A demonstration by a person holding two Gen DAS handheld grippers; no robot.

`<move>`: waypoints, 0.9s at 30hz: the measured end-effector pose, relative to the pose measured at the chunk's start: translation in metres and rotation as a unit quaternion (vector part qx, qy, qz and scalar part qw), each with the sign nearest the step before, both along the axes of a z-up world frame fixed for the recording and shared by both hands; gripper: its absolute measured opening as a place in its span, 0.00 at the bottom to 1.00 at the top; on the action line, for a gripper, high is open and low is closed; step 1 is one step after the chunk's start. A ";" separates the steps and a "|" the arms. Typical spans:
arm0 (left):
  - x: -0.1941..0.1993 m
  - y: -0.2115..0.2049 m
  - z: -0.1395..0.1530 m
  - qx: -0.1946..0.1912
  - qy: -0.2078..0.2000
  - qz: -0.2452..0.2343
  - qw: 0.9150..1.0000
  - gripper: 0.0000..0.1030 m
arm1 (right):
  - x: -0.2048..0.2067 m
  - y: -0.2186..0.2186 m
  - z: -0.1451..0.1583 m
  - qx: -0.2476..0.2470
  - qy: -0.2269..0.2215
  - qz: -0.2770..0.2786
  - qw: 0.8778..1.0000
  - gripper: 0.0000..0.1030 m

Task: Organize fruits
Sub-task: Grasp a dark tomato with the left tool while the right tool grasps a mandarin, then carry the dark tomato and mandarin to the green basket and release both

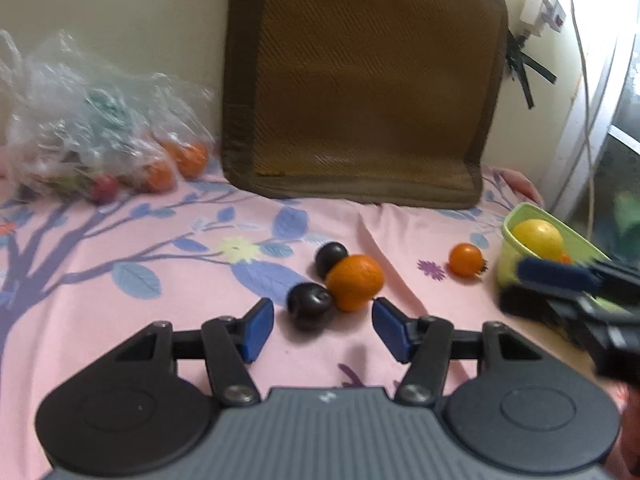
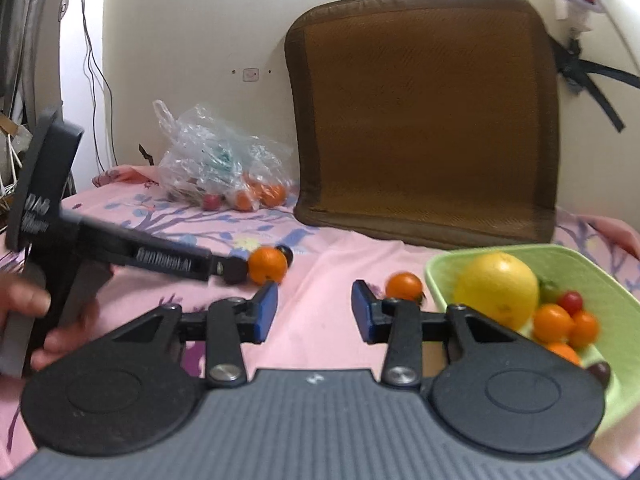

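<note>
The left gripper point(image 1: 323, 322) points down at a slant toward the pink bed sheet point(image 1: 160, 320). Its jaws are partly open and hold nothing. Just in front of them lies a dark plum point(image 1: 310, 311), touching a big orange point(image 1: 354, 282). A second dark plum point(image 1: 331, 258) sits behind, touching the orange too. In the right wrist view, a hand point(image 2: 24, 320) holds this gripper by its handle, and its tip reaches right up to the orange.

The right gripper point(image 2: 314, 311) also slants down over the sheet. Its jaws are narrow but not closed, with nothing between them. A small orange fruit point(image 2: 404, 286) lies just past its right finger, near the green bowl point(image 2: 592, 276).

The bowl stands on the sheet at the right. In it are a big yellow fruit point(image 2: 496, 290), some small orange fruits point(image 2: 554, 322) and a little red one point(image 2: 570, 302).

At the back left lies a clear plastic bag point(image 2: 212, 160) with more fruit inside. A brown cushion point(image 2: 424, 120) leans against the wall behind everything. A white cord point(image 1: 584, 80) hangs down the wall at the right.

Nothing blocks the way from the plums and the orange to the bowl but the small orange fruit.
</note>
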State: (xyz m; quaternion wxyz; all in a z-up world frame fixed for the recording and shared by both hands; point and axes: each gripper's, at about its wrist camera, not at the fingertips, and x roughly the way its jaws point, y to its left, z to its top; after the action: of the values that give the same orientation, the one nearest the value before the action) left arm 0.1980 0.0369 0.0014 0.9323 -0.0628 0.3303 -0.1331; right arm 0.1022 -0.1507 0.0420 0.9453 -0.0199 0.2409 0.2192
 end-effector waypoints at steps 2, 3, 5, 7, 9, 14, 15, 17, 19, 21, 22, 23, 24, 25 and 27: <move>-0.002 -0.003 0.001 0.020 -0.009 -0.012 1.000 0.54 | 0.015 0.003 0.001 0.017 0.017 -0.002 1.000 0.43; -0.003 -0.006 0.001 0.035 -0.014 -0.016 0.999 0.54 | 0.022 0.002 0.002 0.033 0.029 -0.001 0.999 0.43; -0.006 -0.010 0.002 0.067 -0.026 -0.027 0.997 0.54 | 0.037 0.004 0.005 0.064 0.054 0.004 0.996 0.43; -0.009 -0.010 0.002 0.093 -0.035 -0.033 0.994 0.54 | 0.048 0.011 0.006 0.081 0.073 0.011 0.994 0.43; -0.013 -0.009 0.002 0.116 -0.043 -0.032 0.992 0.54 | 0.056 0.022 0.003 0.081 0.082 0.019 0.993 0.43; -0.007 -0.003 0.002 0.116 -0.036 -0.031 0.992 0.54 | 0.078 0.048 -0.019 0.057 0.122 0.023 0.991 0.43; -0.005 -0.005 0.002 0.117 -0.035 -0.034 0.992 0.54 | 0.082 0.049 -0.024 0.056 0.135 0.020 0.989 0.41; 0.000 -0.009 0.001 0.118 -0.034 -0.042 0.992 0.54 | 0.082 0.042 -0.029 0.082 0.153 0.022 0.985 0.36; 0.005 -0.014 0.001 0.119 -0.034 -0.049 0.991 0.54 | 0.074 0.032 -0.025 0.088 0.143 0.007 0.986 0.36; 0.011 -0.019 0.000 0.119 -0.032 -0.060 0.991 0.53 | 0.064 0.022 -0.020 0.098 0.127 -0.003 0.987 0.36; 0.014 -0.021 -0.001 0.120 -0.026 -0.063 0.990 0.43 | 0.058 0.016 -0.017 0.100 0.120 -0.010 0.988 0.36; 0.016 -0.023 -0.003 0.124 -0.020 -0.061 0.990 0.30 | 0.055 0.012 -0.015 0.101 0.115 -0.014 0.988 0.36; 0.016 -0.023 -0.003 0.124 -0.017 -0.057 0.990 0.29 | 0.050 0.008 -0.014 0.102 0.108 -0.018 0.989 0.36; 0.015 -0.022 -0.003 0.121 -0.017 -0.053 0.991 0.27 | 0.044 0.003 -0.013 0.101 0.104 -0.020 0.989 0.36; 0.009 -0.021 -0.003 0.116 -0.016 -0.045 0.992 0.27 | 0.034 -0.002 -0.013 0.099 0.100 -0.023 0.990 0.36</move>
State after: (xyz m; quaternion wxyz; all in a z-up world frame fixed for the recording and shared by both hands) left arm 0.2066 0.0163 -0.0013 0.9316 0.0626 0.3311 -0.1363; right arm 0.1367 -0.1524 0.0291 0.9187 0.1010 0.3113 0.2211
